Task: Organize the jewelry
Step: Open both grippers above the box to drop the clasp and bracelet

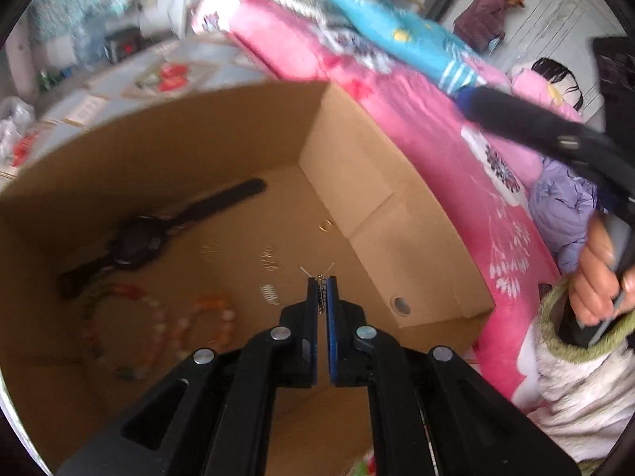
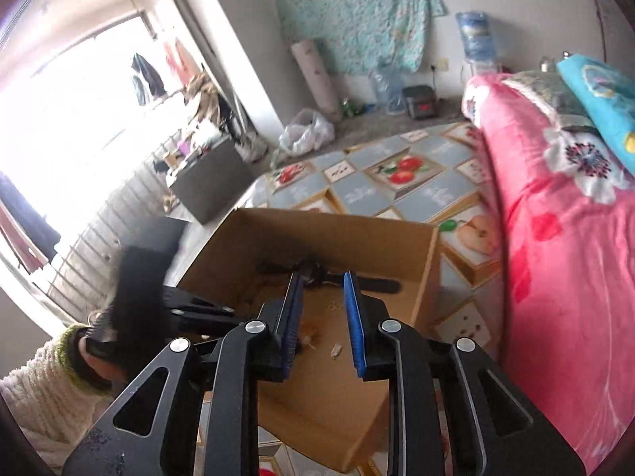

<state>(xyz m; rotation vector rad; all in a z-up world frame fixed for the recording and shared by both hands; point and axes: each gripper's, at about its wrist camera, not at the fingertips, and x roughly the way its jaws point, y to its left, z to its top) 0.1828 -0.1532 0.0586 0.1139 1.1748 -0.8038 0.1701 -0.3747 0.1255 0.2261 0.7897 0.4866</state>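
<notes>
Your left gripper was clamped on a small metal earring, held above the floor of the open cardboard box. Inside the box lay a black wristwatch, two beaded bracelets and several small pale pieces, blurred. Your right gripper stood slightly parted with nothing between its blue pads, poised over the box's near edge. The box rested on a fruit-patterned sheet beside a pink quilt.

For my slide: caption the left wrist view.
Left gripper, shut on a small metal earring, above a cardboard box holding a black watch and bead bracelets.
</notes>
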